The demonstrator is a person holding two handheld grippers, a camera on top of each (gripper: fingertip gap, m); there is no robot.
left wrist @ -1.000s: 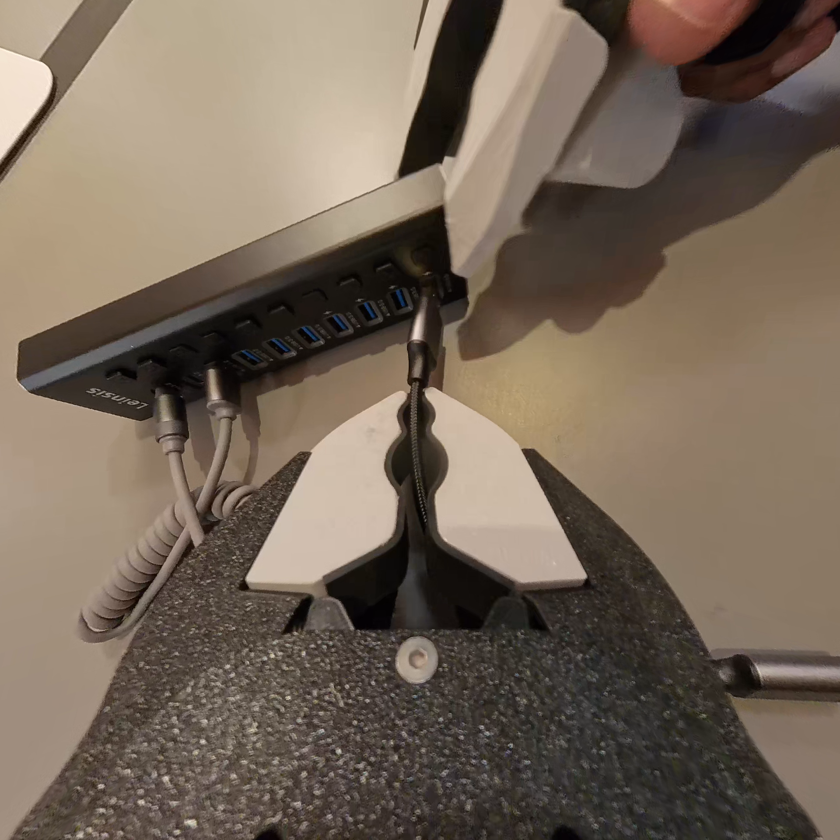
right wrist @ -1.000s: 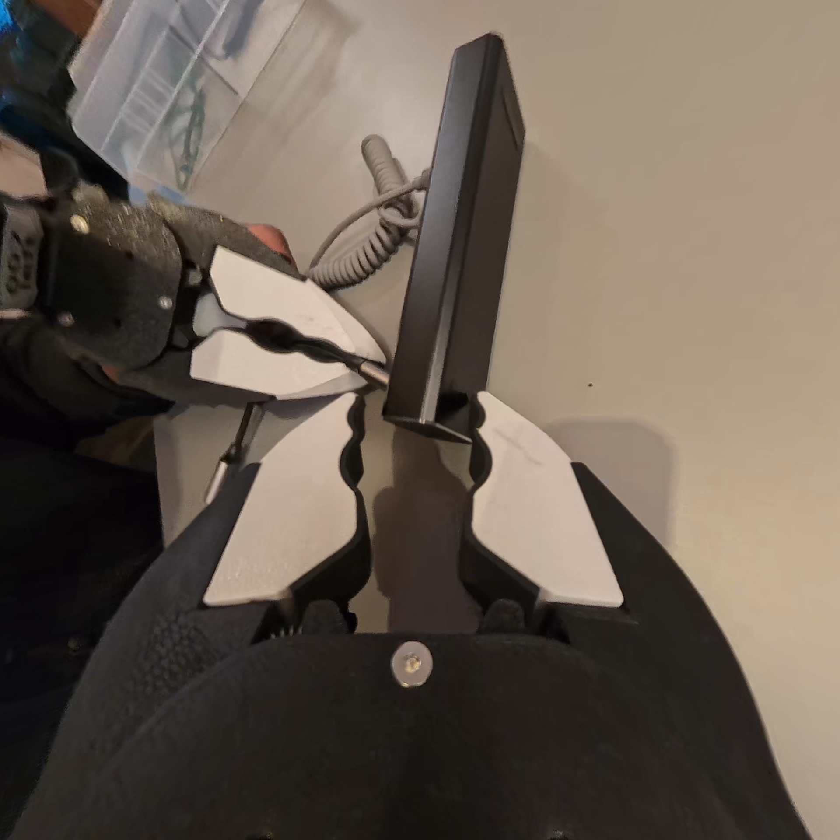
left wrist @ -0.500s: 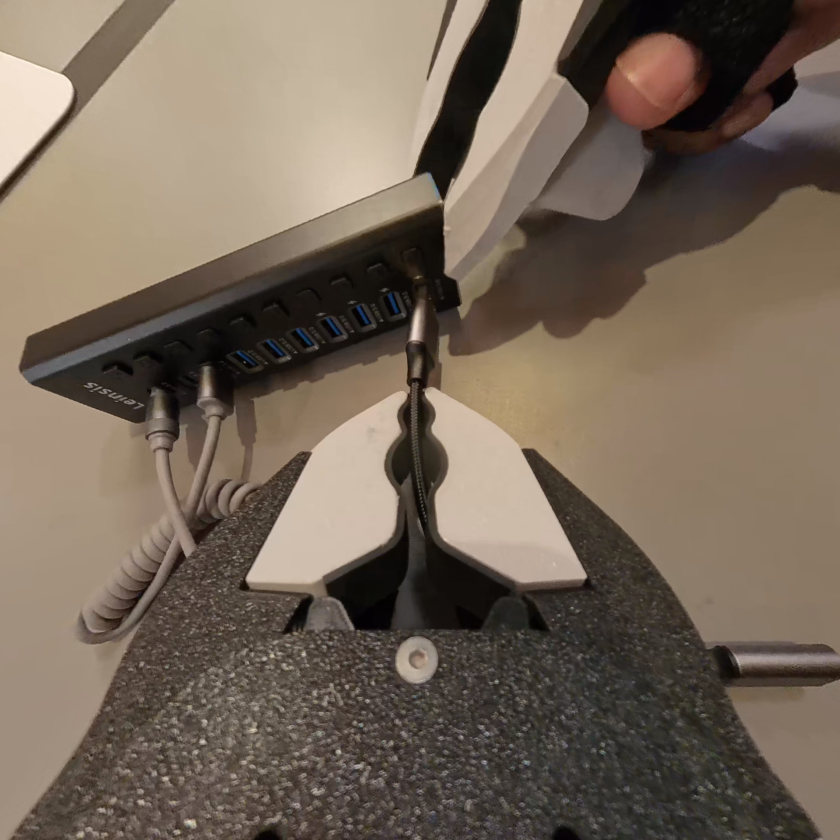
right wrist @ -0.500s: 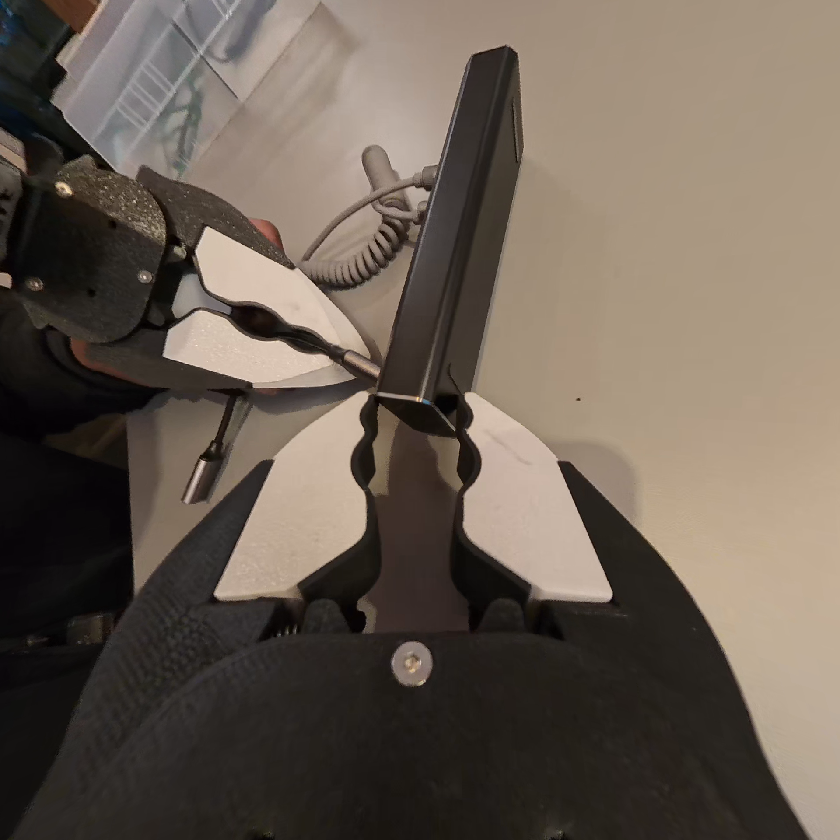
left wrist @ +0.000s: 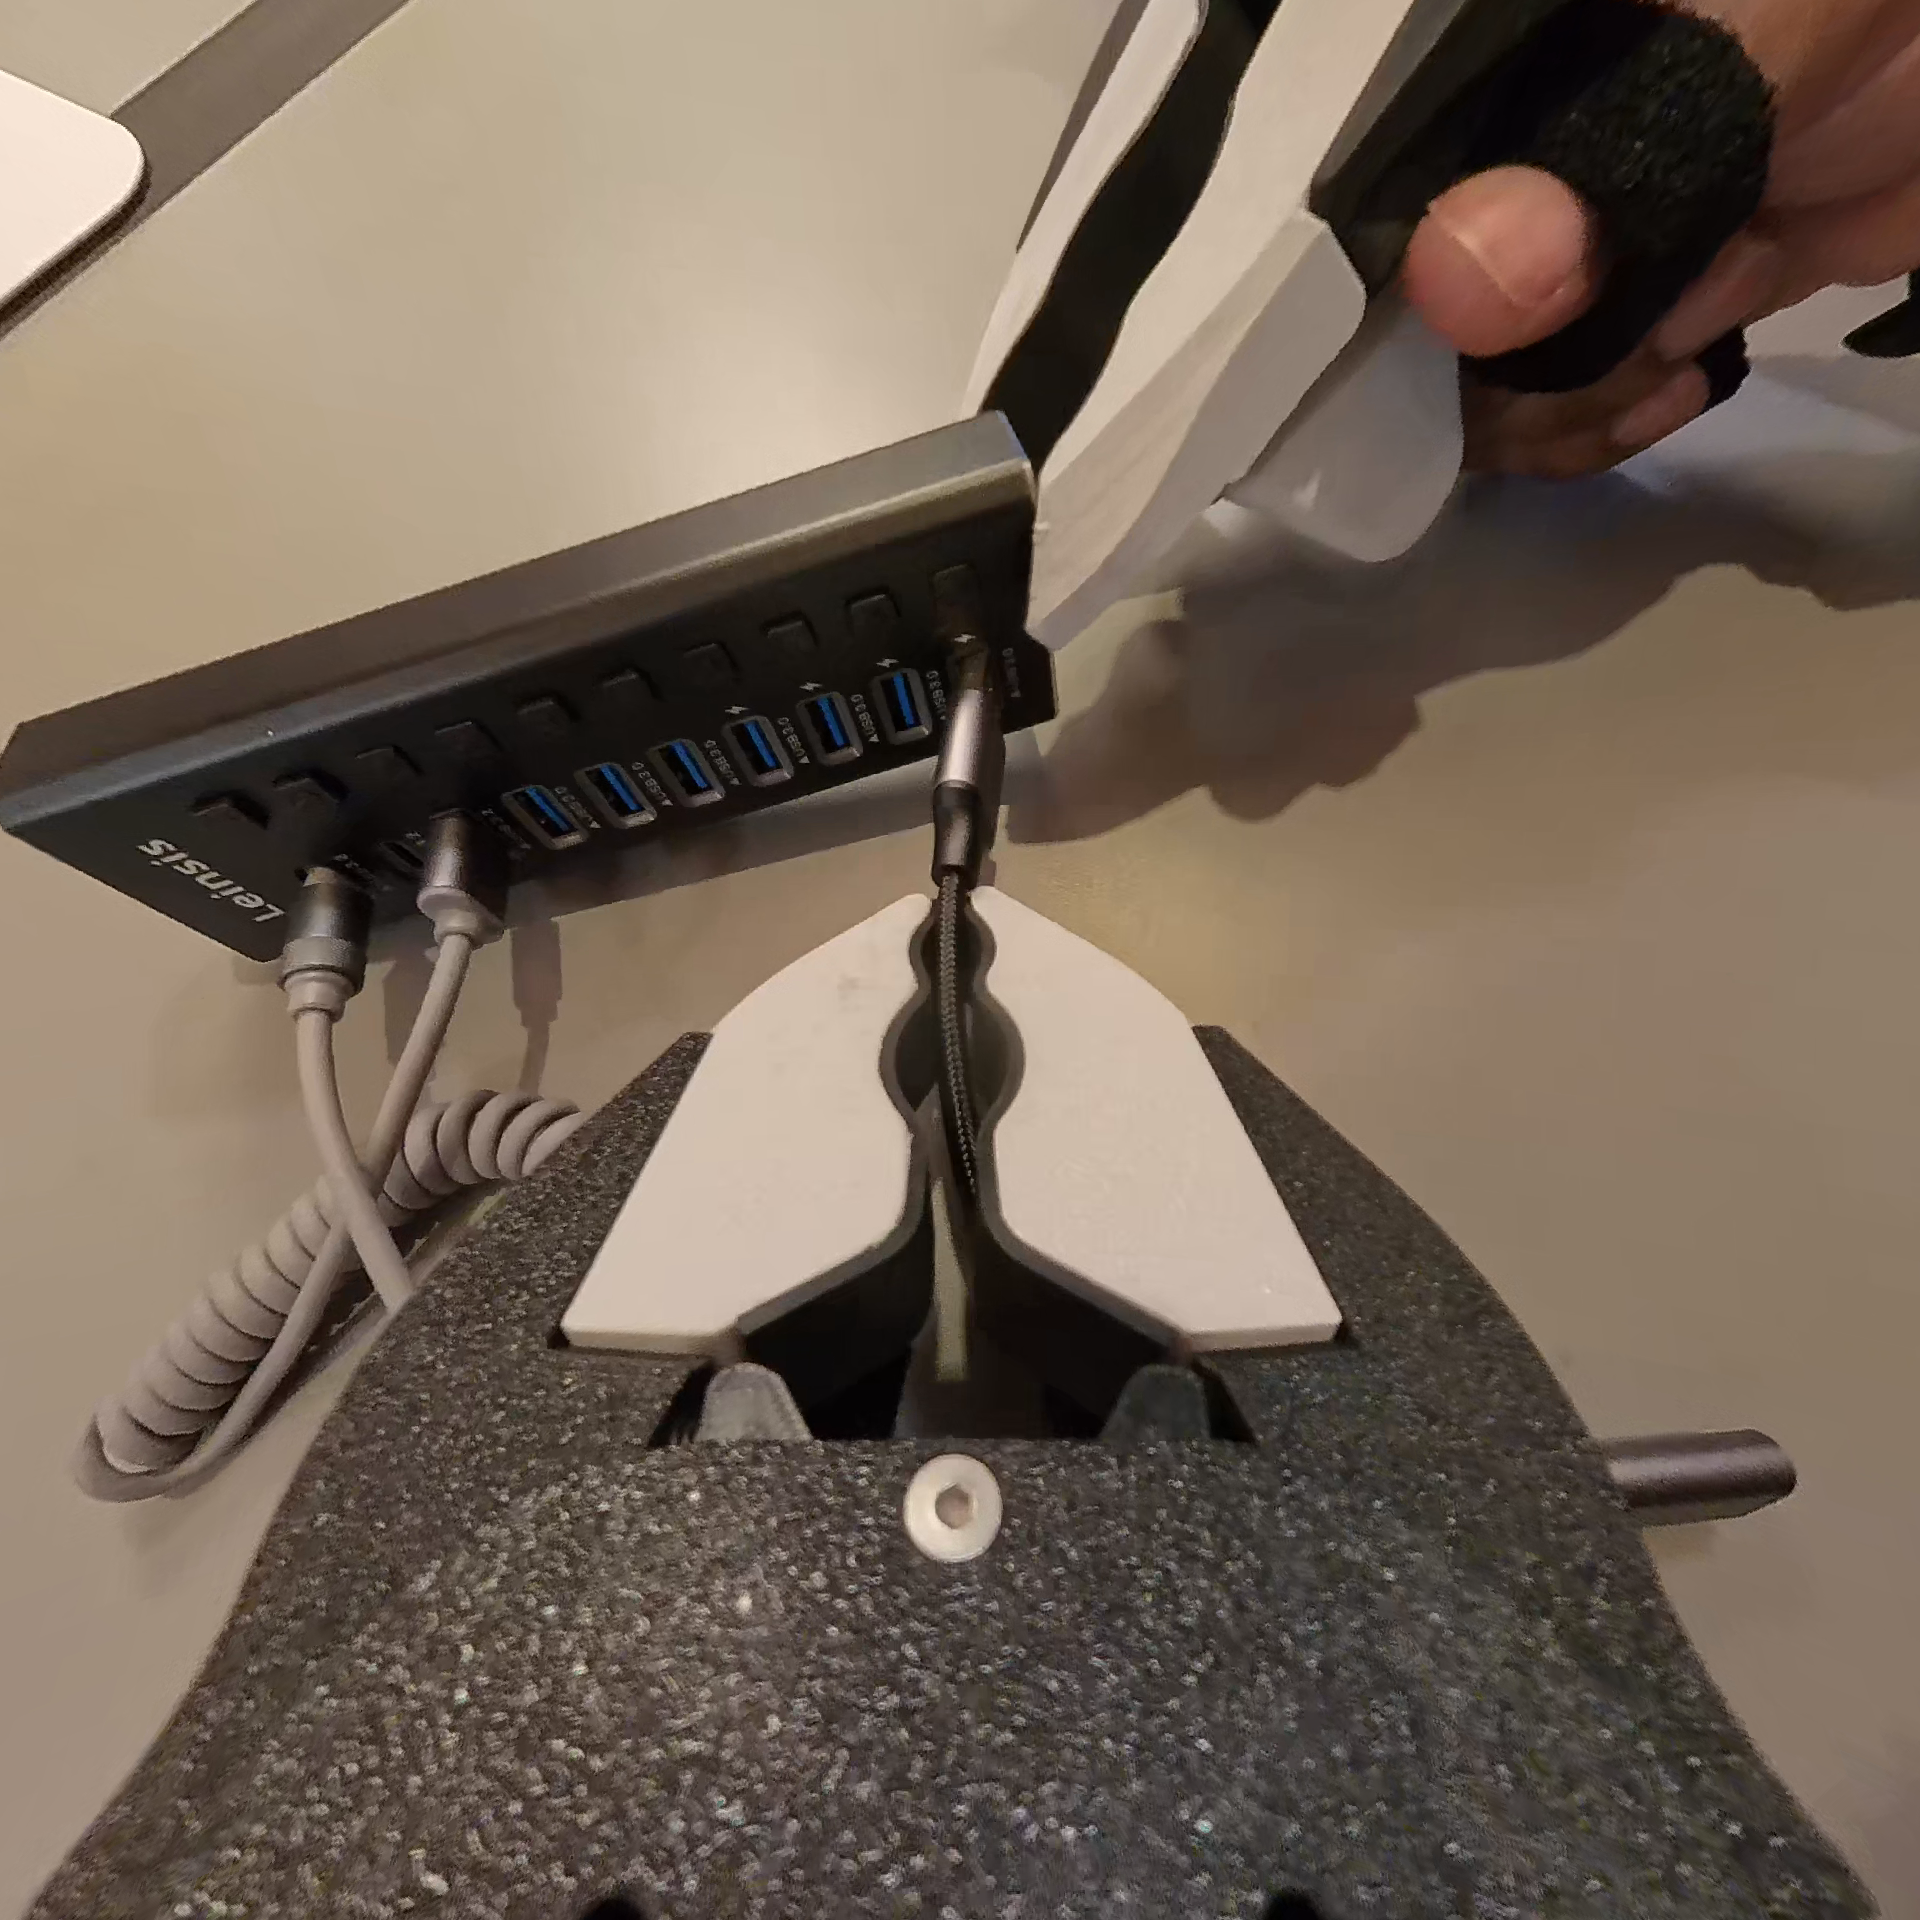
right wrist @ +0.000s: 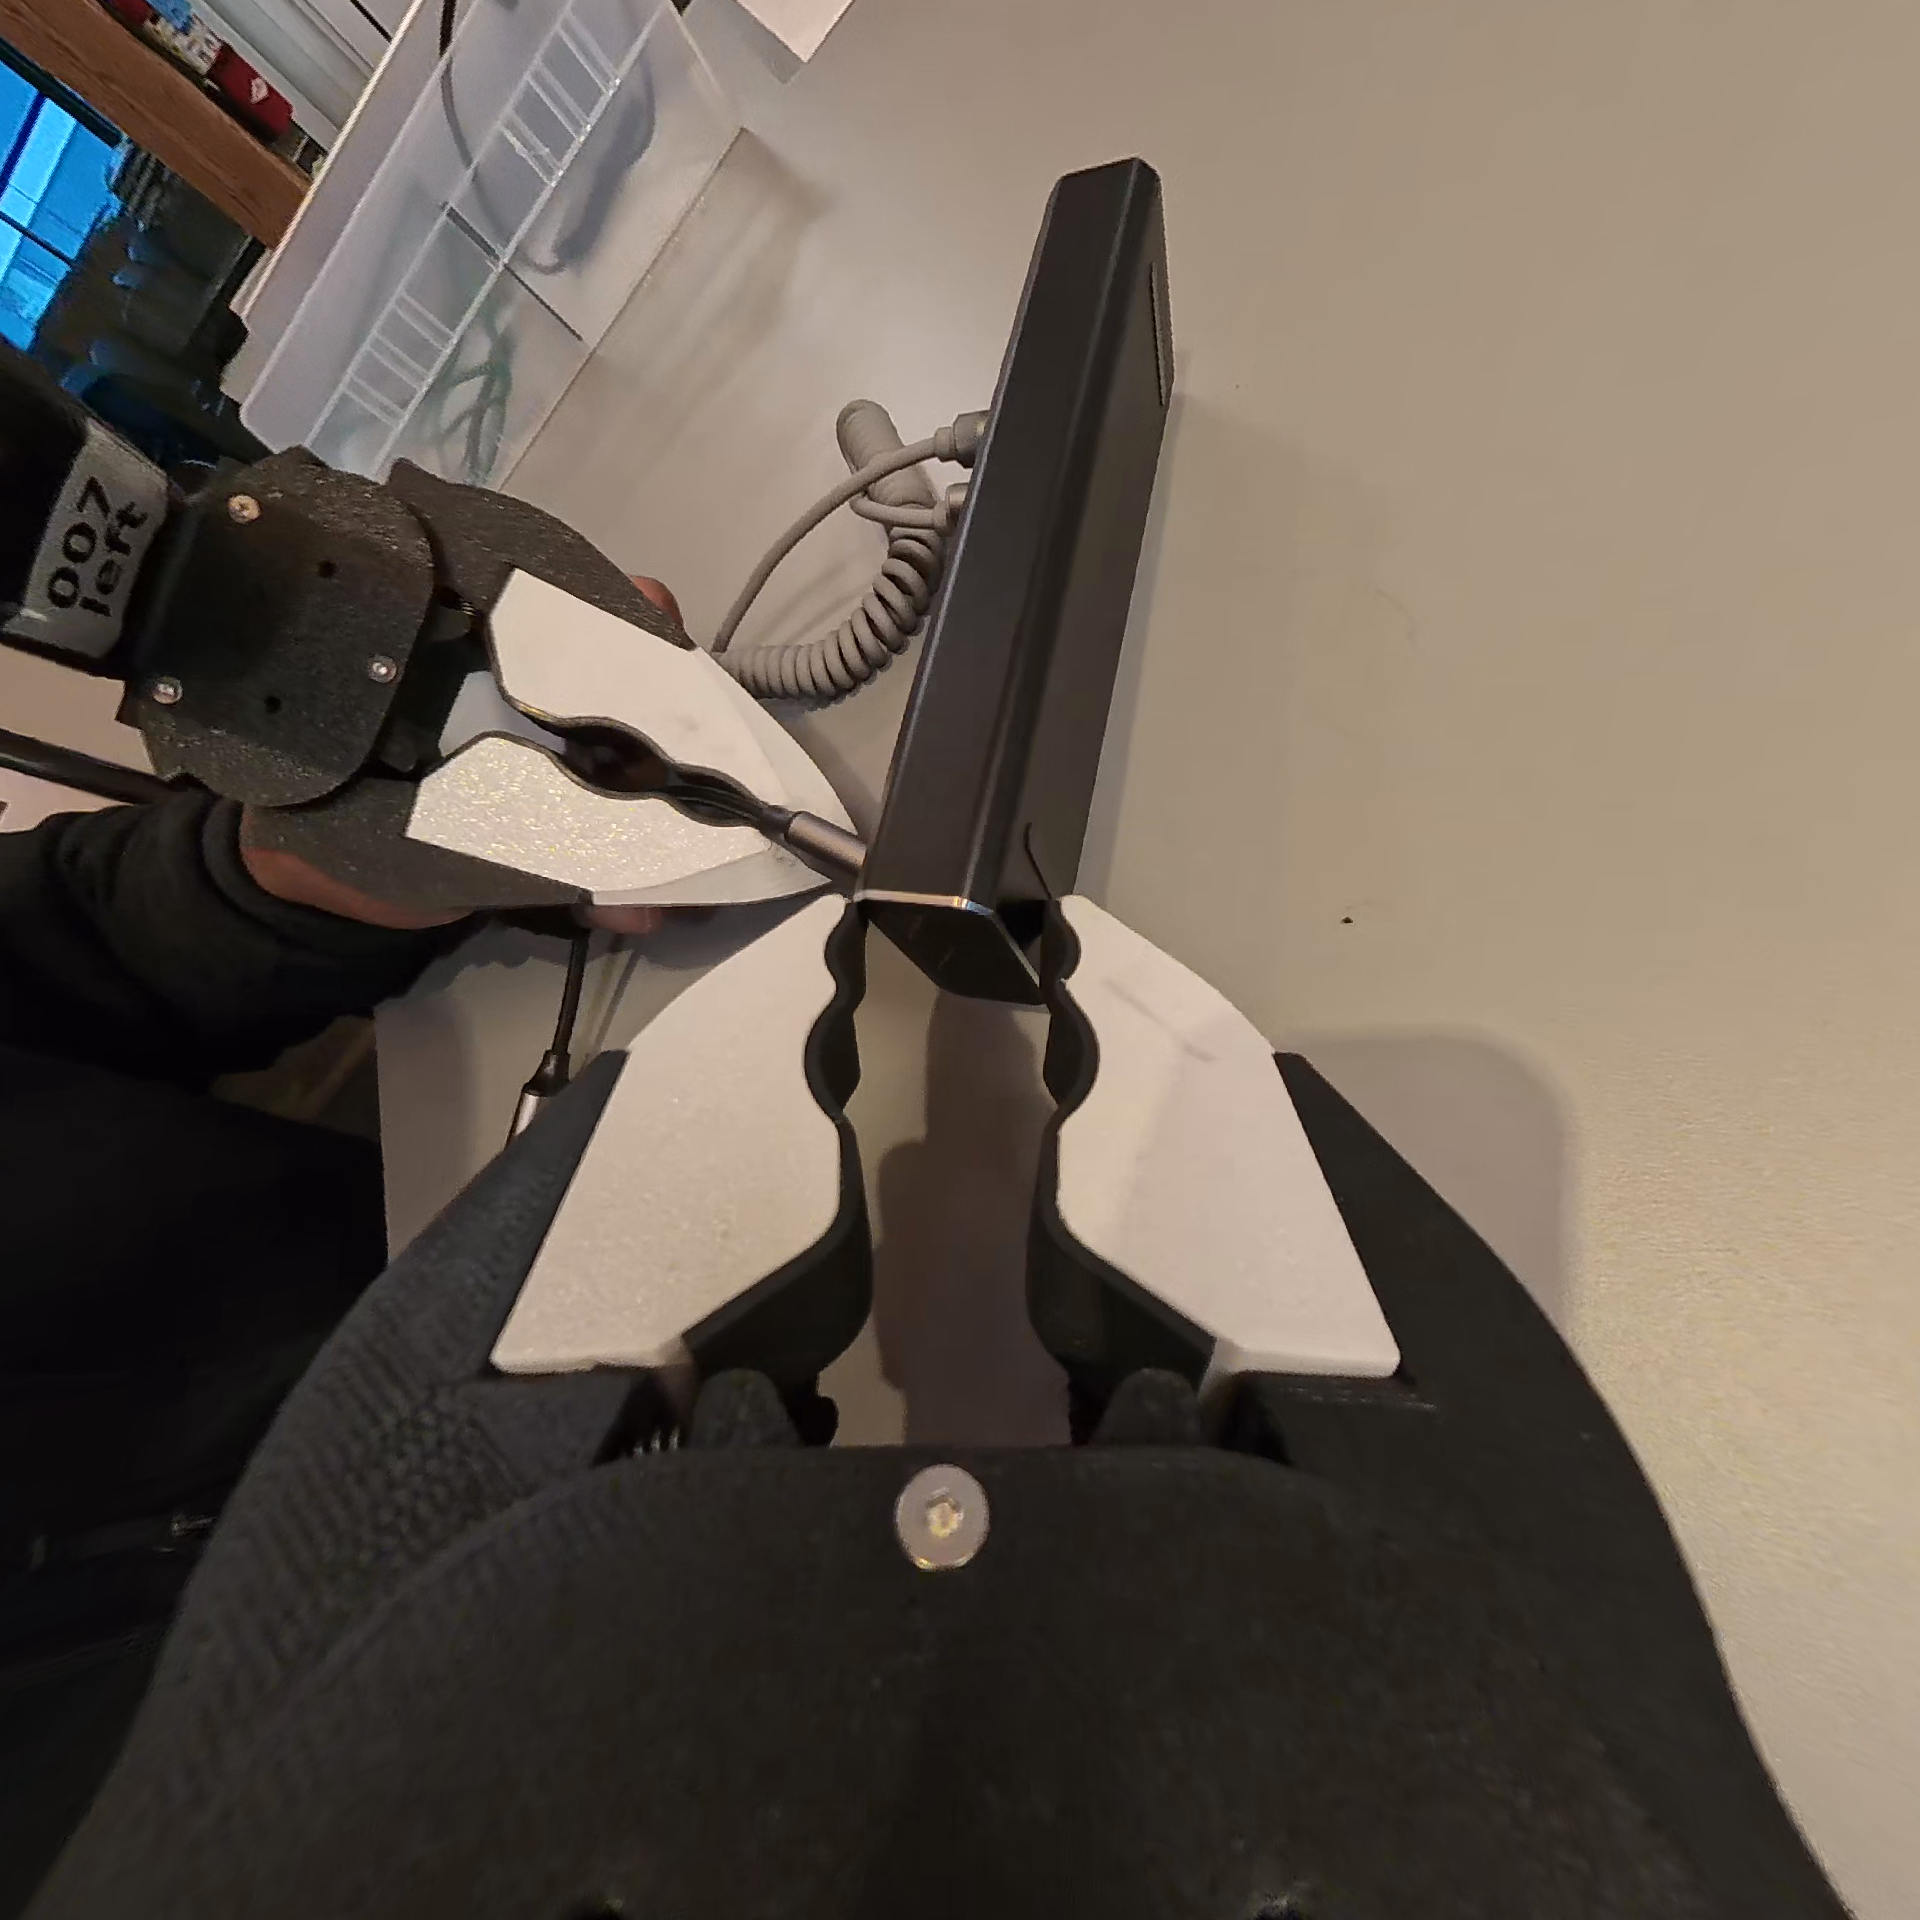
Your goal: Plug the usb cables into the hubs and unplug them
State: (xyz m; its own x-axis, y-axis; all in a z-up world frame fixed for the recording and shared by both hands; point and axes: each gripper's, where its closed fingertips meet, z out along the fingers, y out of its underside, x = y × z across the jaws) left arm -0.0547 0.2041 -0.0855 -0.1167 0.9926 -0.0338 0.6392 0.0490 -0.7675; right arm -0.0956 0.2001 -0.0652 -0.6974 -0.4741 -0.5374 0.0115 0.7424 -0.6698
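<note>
Black cable (left wrist: 954, 1049), plug (left wrist: 964, 774) seated in end port of hub (left wrist: 582, 634) on table (left wrist: 1455, 1039). Left gripper (left wrist: 951, 914) clenched on the cord behind the plug; right gripper (right wrist: 951, 935) clamps hub's end. Risk: pulling by cord, w/ an off-axis tug, could strain it or drag the hub loose.

My left gripper (left wrist: 954, 914) is closed on a black braided cable (left wrist: 956, 1049) just behind its metal plug (left wrist: 964, 774). The plug sits in the end port of the black hub (left wrist: 582, 665), which lies on the beige bench (left wrist: 1507, 1039). Six blue ports (left wrist: 691, 774) stand vacant beside it. Two grey plugs (left wrist: 452, 862) occupy the far end; a coiled grey cable (left wrist: 249, 1309) trails from them. My right gripper (left wrist: 1174, 436) touches the hub's near end. A metal plug (left wrist: 1704, 1475) lies loose at lower right.
</note>
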